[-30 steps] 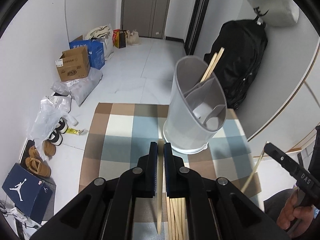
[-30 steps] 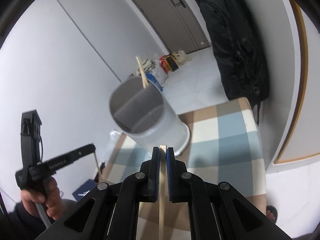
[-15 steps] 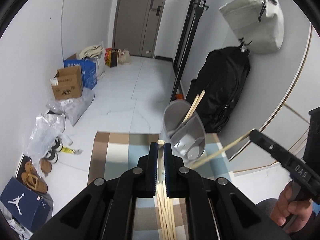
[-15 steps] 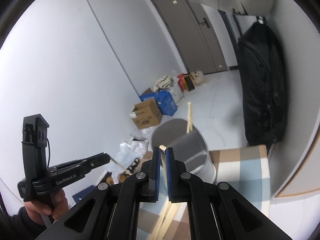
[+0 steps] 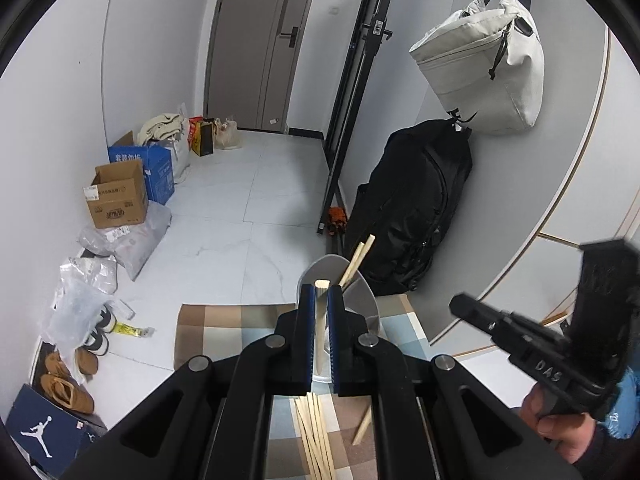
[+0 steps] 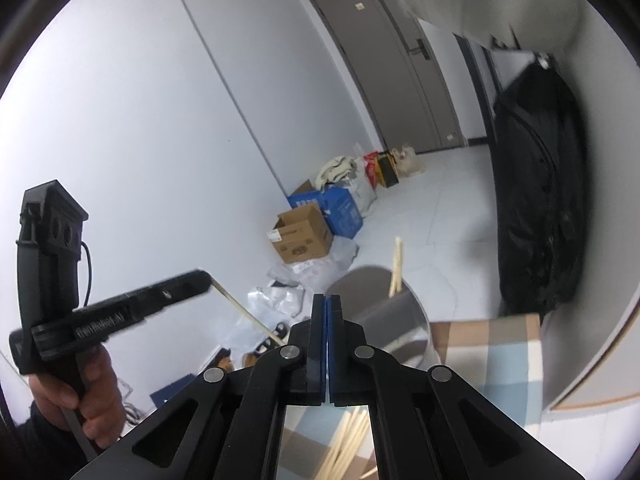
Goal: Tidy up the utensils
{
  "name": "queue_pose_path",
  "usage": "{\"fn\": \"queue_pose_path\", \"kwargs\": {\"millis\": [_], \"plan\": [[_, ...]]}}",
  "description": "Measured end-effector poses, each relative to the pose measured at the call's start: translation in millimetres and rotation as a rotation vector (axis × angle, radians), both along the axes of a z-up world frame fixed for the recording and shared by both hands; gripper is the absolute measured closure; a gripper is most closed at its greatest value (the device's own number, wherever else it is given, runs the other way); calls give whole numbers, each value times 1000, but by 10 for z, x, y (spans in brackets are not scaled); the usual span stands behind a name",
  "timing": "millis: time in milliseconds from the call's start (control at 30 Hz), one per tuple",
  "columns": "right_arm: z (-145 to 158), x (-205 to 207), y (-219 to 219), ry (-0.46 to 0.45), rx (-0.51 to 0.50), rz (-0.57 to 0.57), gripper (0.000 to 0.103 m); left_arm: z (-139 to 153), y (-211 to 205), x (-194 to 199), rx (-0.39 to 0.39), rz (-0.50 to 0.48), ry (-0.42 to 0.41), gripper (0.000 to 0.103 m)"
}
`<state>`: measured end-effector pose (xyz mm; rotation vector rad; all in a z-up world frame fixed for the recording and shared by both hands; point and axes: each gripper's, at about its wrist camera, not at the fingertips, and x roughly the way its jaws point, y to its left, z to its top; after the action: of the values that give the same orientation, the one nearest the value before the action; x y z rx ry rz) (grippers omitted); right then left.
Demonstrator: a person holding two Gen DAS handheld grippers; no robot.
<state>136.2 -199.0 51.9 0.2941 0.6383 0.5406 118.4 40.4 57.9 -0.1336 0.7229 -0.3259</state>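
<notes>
My left gripper [image 5: 321, 300] clenched one chopstick [image 5: 320, 320]; my right gripper [image 6: 327, 308] was clenched on nothing. Loose chopsticks [image 5: 316, 436] lay on the checked cloth [image 5: 204, 320] at six o'clock. Grey holder [image 5: 360, 300] with two sticks stood beyond, twelve o'clock.

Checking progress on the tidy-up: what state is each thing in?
left gripper: shut on a chopstick
right gripper: jaws just closed further, shut, nothing between
utensil holder: upright, two chopsticks inside
loose chopsticks: lying on the table
cardboard box: open
</notes>
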Motion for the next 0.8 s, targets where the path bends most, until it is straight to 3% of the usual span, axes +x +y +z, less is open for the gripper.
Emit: {"fn": "queue_pose_path", "kwargs": {"millis": [67, 200, 267, 300, 367, 400, 467, 633, 700, 733, 800], "plan": [[-170, 6, -94, 43, -11, -28, 100, -49, 12, -39, 2, -5, 8, 101], [-753, 123, -433, 232, 28, -118, 98, -106, 12, -91, 0, -11, 31, 101], [-853, 152, -479, 264, 26, -128, 93, -162, 32, -130, -4, -9, 45, 101], [-1194, 302, -605, 379, -9, -167, 92, -162, 30, -125, -4, -9, 49, 101], [-1321, 367, -640, 420, -17, -172, 88, -202, 44, -138, -7, -8, 61, 101], [-1530, 499, -672, 482, -56, -194, 87, -227, 55, -145, -8, -5, 66, 101], [-1701, 623, -666, 529, -96, -197, 76, -267, 69, -146, -7, 3, 79, 101], [-1943, 763, -627, 594, -222, -255, 74, -340, 121, -164, 3, 22, 100, 101], [-1953, 775, -582, 585, -254, -254, 74, -359, 138, -169, 10, 26, 102, 101], [-1936, 801, -458, 547, -361, -252, 74, -365, 141, -171, 14, 28, 103, 101], [-1914, 811, -383, 517, -424, -258, 76, -374, 134, -169, 25, 26, 105, 101]]}}
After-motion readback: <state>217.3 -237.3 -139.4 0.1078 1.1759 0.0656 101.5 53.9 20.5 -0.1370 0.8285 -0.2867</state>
